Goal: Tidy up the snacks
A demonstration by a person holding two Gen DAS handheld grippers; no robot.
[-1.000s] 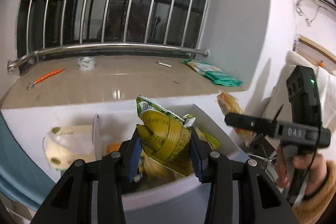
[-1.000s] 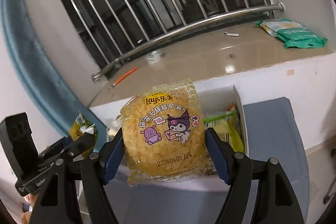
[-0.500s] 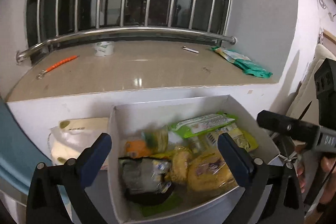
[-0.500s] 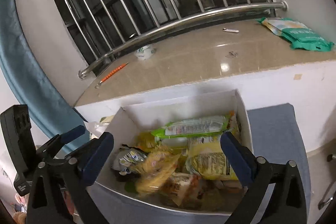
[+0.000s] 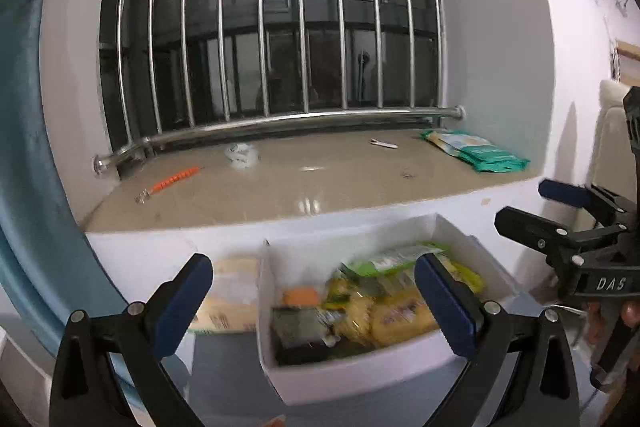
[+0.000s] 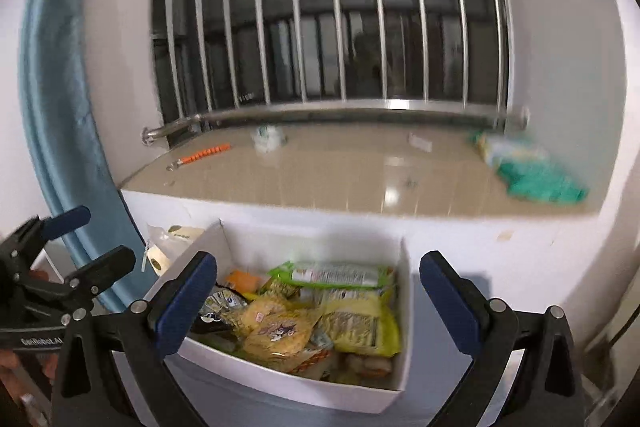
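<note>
A white box [image 5: 352, 379] full of snack packets sits on a blue-grey surface below the window sill; it also shows in the right wrist view [image 6: 312, 385]. Inside lie a yellow Lay's chip bag [image 6: 280, 335], a green packet [image 6: 332, 273] and other yellow bags [image 5: 400, 315]. My left gripper [image 5: 316, 299] is open and empty, above the box's near side. My right gripper [image 6: 320, 303] is open and empty, above the box. Each gripper shows in the other's view: the right one [image 5: 568, 219] and the left one [image 6: 76, 243].
A tan window sill [image 5: 304, 183] behind the box carries teal-green packets [image 5: 476, 155], an orange-handled tool [image 5: 172, 181] and a small white roll [image 5: 240, 155]. A steel window grille [image 5: 280, 27] stands behind. A pale bag [image 5: 232, 295] lies left of the box. A blue curtain [image 6: 52, 87] hangs at the left.
Both grippers opened and let their snack bags drop into the box, then drew back and up from it. The views now tilt more toward the window.
</note>
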